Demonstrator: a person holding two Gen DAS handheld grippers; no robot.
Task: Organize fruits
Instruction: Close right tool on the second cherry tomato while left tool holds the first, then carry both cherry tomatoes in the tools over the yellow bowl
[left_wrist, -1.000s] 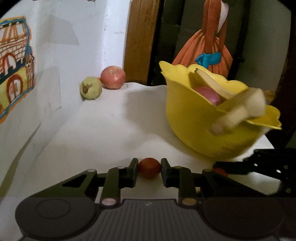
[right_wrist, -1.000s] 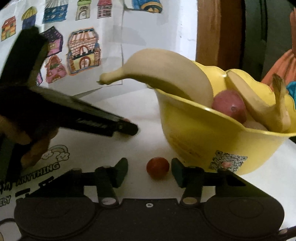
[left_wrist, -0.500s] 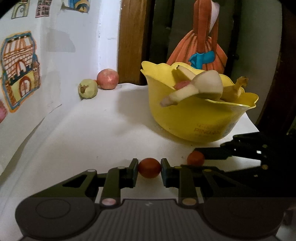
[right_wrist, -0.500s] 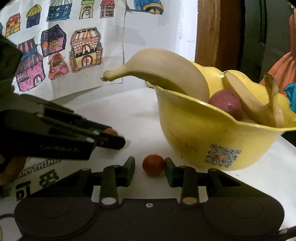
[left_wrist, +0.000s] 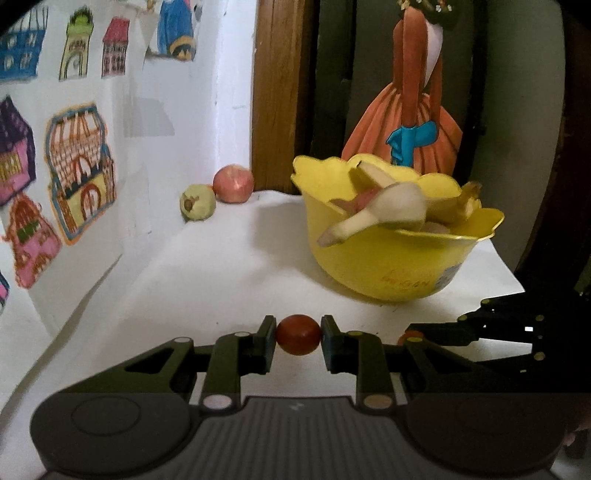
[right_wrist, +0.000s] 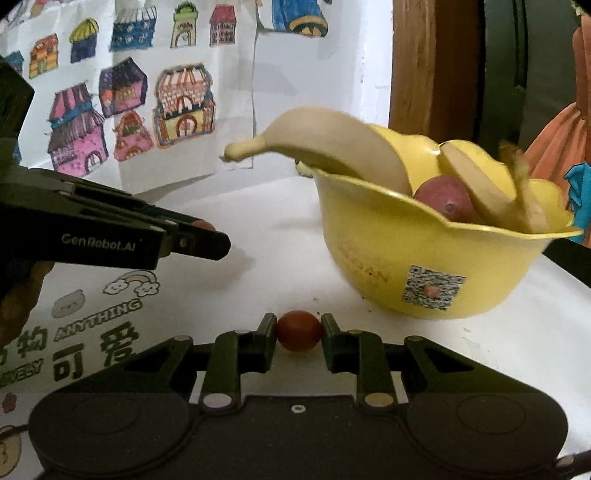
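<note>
Red fruit (left_wrist: 297, 334) between left fingers (left_wrist: 266, 341)

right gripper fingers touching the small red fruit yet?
Touching. The right wrist view shows the small red fruit pinched between the right gripper fingers, no gap on either side.

A white table (left_wrist: 229, 266) carries a yellow bowl (left_wrist: 388, 273), a green fruit (left_wrist: 197, 203) and a red apple (left_wrist: 233, 183).

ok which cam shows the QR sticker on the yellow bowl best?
Right wrist: the QR sticker faces it, whole, on the yellow bowl. Left wrist catches only a sliver of it at the bowl's lower right edge.
</note>
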